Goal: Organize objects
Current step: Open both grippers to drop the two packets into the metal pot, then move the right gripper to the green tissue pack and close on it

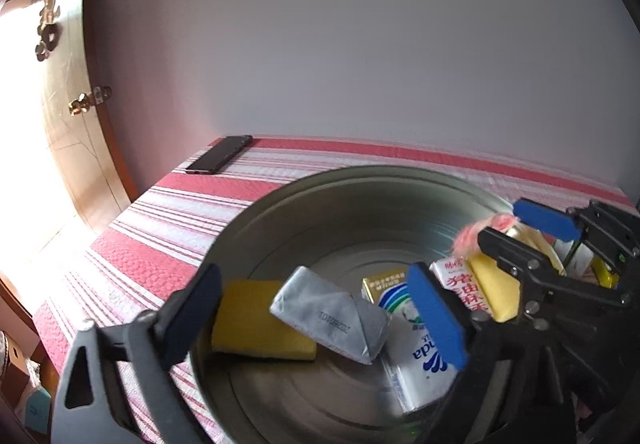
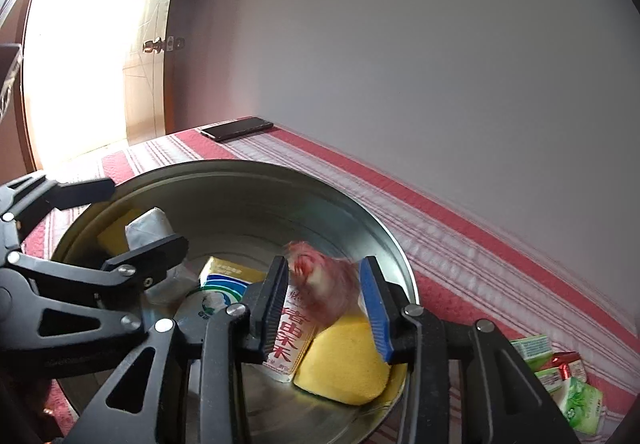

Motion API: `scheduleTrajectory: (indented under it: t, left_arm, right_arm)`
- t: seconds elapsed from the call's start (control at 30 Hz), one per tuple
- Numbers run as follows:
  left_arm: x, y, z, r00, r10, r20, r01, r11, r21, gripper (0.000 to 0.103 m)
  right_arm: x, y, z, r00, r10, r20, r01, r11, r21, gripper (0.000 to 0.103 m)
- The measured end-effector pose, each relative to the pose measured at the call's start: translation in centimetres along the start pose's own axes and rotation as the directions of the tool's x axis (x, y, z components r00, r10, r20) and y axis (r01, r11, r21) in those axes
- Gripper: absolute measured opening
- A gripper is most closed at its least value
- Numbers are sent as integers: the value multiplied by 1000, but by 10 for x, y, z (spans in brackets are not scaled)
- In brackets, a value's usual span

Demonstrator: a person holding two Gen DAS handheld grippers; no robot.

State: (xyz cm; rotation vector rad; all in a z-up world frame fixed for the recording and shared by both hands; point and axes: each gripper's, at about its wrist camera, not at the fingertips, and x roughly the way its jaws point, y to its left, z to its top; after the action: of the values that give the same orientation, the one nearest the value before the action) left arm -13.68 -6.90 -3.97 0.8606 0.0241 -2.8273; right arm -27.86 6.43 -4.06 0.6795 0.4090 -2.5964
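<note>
Well, the pink puff (image 2: 328,292) sat between the pads of your right gripper (image 2: 324,262), over the 4 o'clock side of the basin (image 2: 240,167). It was blurred, with a sliver of gap at the right pad, so I cannot tell whether the jaws were gripping it or had let go. Under it lay a red-lettered carton (image 2: 290,332) and a yellow sponge (image 2: 348,360).

Your left gripper (image 1: 316,272) hung wide open and held nothing, over a silver packet (image 1: 332,316) that leaned on a second sponge (image 1: 256,320) at the basin's 9 o'clock.

You looked to be at the drop-off step: items going into the basin. Next, I judged, the puff needed a clean release, then a lift straight up before swinging away.

The two grippers were close over one bowl, so you had little room sideways. The rim ringed both. The wall ran just behind at 12 o'clock. A phone (image 1: 220,159) lay at 11 o'clock on the cloth (image 1: 160,228), and green packs (image 2: 560,384) waited outside the rim at 4 o'clock.
</note>
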Motion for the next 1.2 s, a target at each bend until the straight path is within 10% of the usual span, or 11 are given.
scheduleTrajectory:
  t: [0.43,0.7,1.2]
  left_arm:
    - [-40,-55,0,989,-90,120,87,996,31,103]
    - [-48,-132,-8,974,-172,146,150,977,153,103]
    - [-23,-179,-17,973,-224,62,208,957,201,103]
  right_arm:
    - [-56,-64,-32,985,-154,78,142,980,139,62]
    - [-86,-146,-81,892,-450,-37,441,851,285,74]
    - [-69,-180,-110,920,-335,-202,387,857,342,84]
